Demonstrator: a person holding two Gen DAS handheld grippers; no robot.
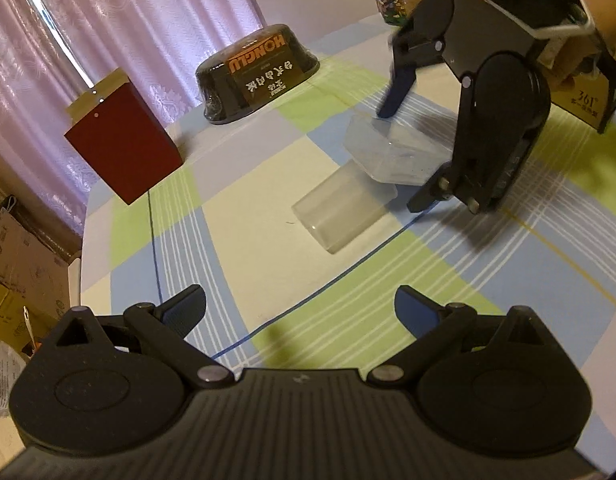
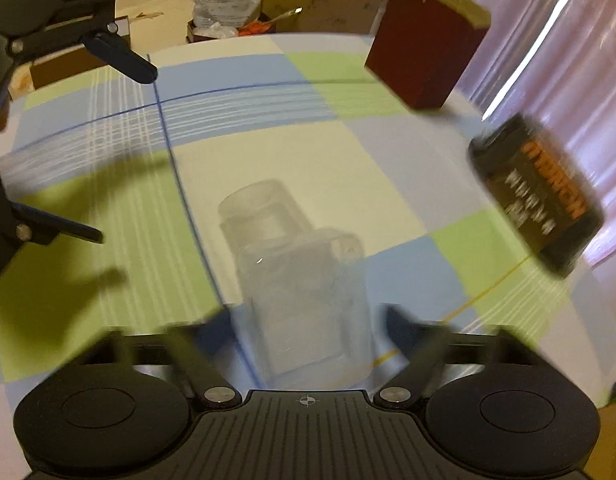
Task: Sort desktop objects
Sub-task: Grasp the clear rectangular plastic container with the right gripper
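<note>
Checked cloth covers the bench (image 1: pixel 267 168); right tool (image 1: pixel 404 160), fingers apart, straddles the clear containers (image 1: pixel 372 168) (left tool (image 1: pixel 299 312) also apart): close slowly, centred

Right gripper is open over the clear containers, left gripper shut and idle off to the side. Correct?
Not quite: the left gripper is open, not shut; the left wrist view shows its fingers spread wide with nothing between them. The rest holds: the right gripper is open over the clear containers.
</note>
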